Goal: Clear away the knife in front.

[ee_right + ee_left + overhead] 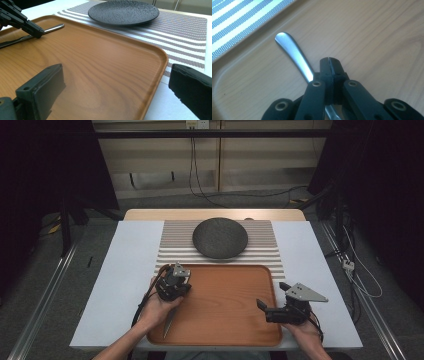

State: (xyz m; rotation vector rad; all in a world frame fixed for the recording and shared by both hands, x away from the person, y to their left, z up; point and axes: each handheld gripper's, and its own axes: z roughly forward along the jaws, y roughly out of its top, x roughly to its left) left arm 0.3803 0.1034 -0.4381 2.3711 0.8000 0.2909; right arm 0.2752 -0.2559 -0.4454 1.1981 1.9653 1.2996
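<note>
A metal knife (168,321) lies on the left part of a wooden tray (225,290), blade toward the person. Its rounded handle (287,45) runs out from under my left gripper (329,60). That gripper (175,279) is shut, its tips pressed together with nothing between them, just right of the handle. Seen from the right gripper view, the left gripper (35,31) has its tip down at the knife (52,28). My right gripper (272,295) is at the tray's right edge, open, with only bare tray (100,62) between its jaws.
A dark round plate (220,237) sits on a striped placemat (170,245) just beyond the tray, on a white table cover (125,270). The plate (123,11) and placemat (185,32) also lie ahead of the right gripper. Cables lie on the floor to the right.
</note>
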